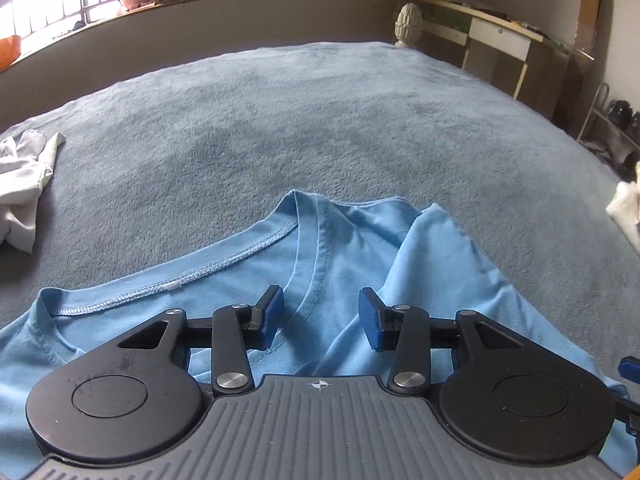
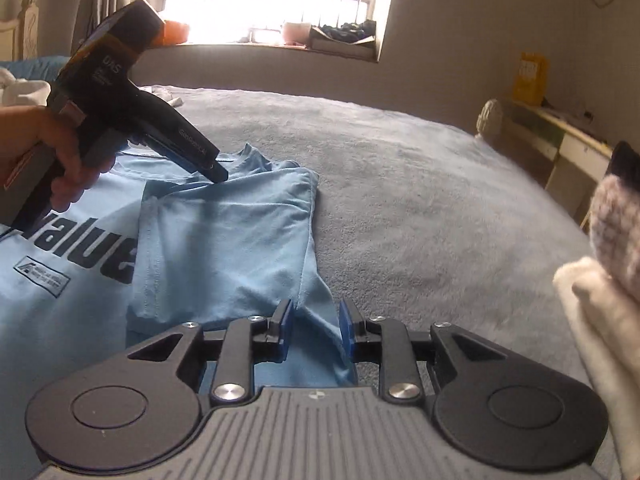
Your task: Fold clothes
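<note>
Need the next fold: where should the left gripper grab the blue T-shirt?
Judging from both views: take the blue T-shirt by its unfolded side near the collar, coming from its outer edge. The other side is already folded in, and the left gripper hangs open over the neckline.

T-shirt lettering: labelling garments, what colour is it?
Dark navy or black lettering on the light blue T-shirt, clearest in right wrist view.

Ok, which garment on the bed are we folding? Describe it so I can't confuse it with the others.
Start from the grey-blue blanket covering the bed. At its near edge, under both tongs, lies the light blue T-shirt, one side already folded over its front. Unlike the crumpled white garment and the white cloth nearby, it carries dark printed lettering.
</note>
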